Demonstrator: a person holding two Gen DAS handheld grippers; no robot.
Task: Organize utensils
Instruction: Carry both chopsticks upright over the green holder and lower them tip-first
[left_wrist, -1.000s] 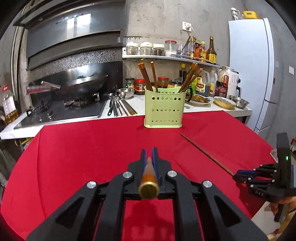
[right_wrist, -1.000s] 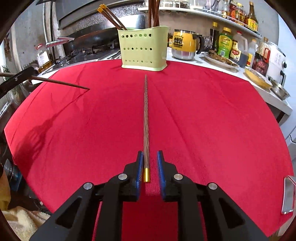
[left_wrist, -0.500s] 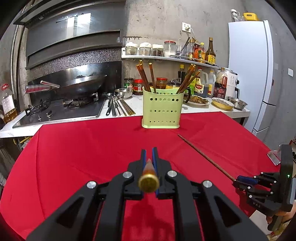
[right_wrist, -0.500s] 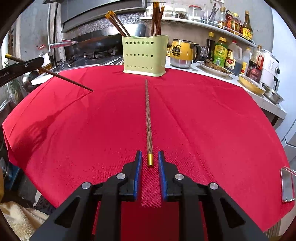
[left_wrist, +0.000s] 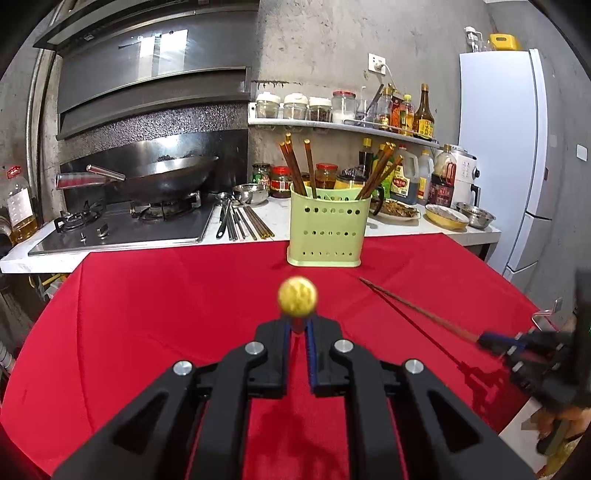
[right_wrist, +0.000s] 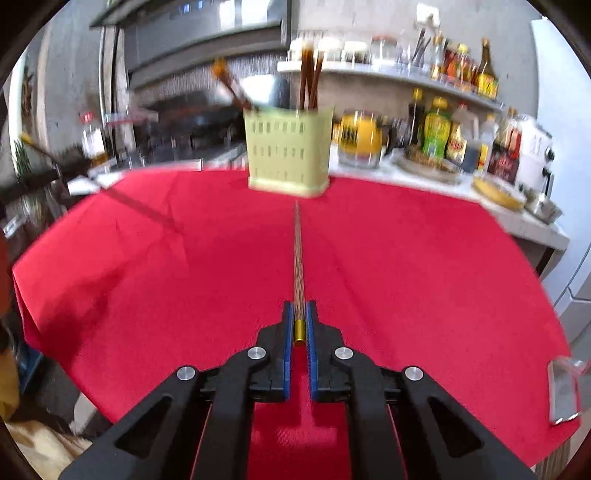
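a: right gripper (right_wrist: 300, 325) first. blue pads pressed against the gold-capped end of a chopstick (right_wrist: 298, 258), no gap left on either side. the stick runs straight ahead from the pads toward the green holder (right_wrist: 288, 155).

b: is that stick on the cloth or off it?

a: the left camera shows a thin shadow line beside it, apart from the stick at the gripper end, so that end looks raised; whether the far tip touches the red tablecloth (right_wrist: 406, 277) i cannot tell. right view is blurred.

b: left gripper (left_wrist: 298, 326)?

a: clamped tight too, on a second chopstick (left_wrist: 297, 297). from its own camera only the gold butt end shows, big and out of focus, just above the pads. in the right view it shows at the far left edge, thin end slanting down over the cloth.

b: and the holder?

a: upright at the far edge of the cloth, next to the white counter (left_wrist: 280, 218). perforated walls. brown chopsticks already stand in it, one bunch leaning left, another leaning right. both held sticks are outside it, well apart from it.

b: beyond that?

a: a wok (left_wrist: 166, 177) on the stove behind left, loose metal utensils (left_wrist: 240, 221) lying on the counter, jars and bottles along the shelf (left_wrist: 343, 127), a white fridge (left_wrist: 517, 155) at right.
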